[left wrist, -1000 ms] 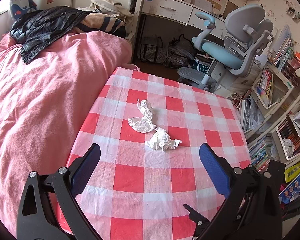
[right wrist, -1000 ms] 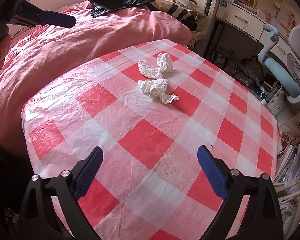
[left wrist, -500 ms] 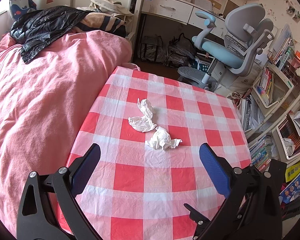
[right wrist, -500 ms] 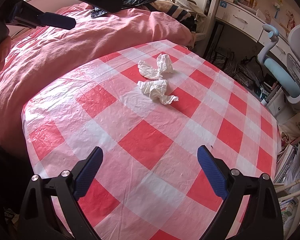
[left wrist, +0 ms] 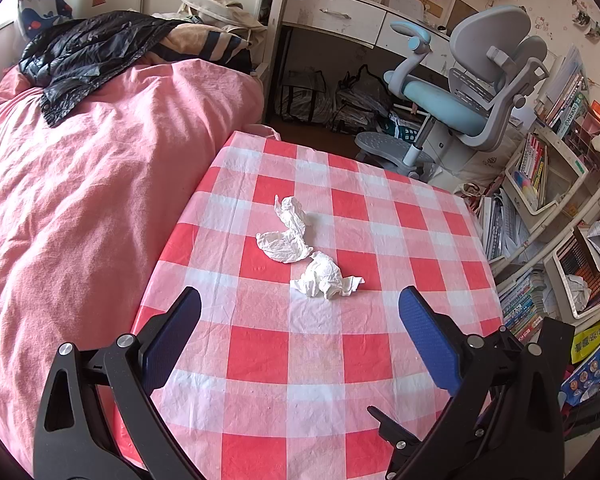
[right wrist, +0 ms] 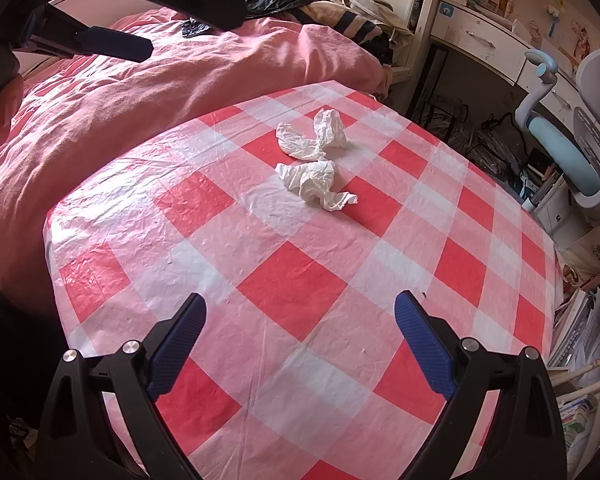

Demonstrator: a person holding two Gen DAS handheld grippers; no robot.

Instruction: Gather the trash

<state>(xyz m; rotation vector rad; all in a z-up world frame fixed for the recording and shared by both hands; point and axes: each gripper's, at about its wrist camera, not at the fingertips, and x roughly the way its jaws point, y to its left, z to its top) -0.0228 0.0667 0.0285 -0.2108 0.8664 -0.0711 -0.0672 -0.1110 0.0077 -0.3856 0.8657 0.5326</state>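
Two crumpled white paper tissues lie touching near the middle of the red-and-white checked tabletop (left wrist: 284, 360): the nearer wad (left wrist: 325, 277) sits at about 5 o'clock of the longer twisted piece (left wrist: 286, 232). Nothing is collected yet. The left gripper (left wrist: 300, 312) hovers just short of the nearer wad, fingers spread wide and empty, probably lined up to straddle it. The right gripper (right wrist: 300, 316) hangs farther back, equally splayed, holding nothing. A pink bed quilt (left wrist: 80, 184) borders the tabletop at 9 o'clock.

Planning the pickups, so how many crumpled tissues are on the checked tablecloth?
2. The near tissue lies mid-table; the far tissue lies just behind it, nearer the bed. They look close or touching. None seems hidden.
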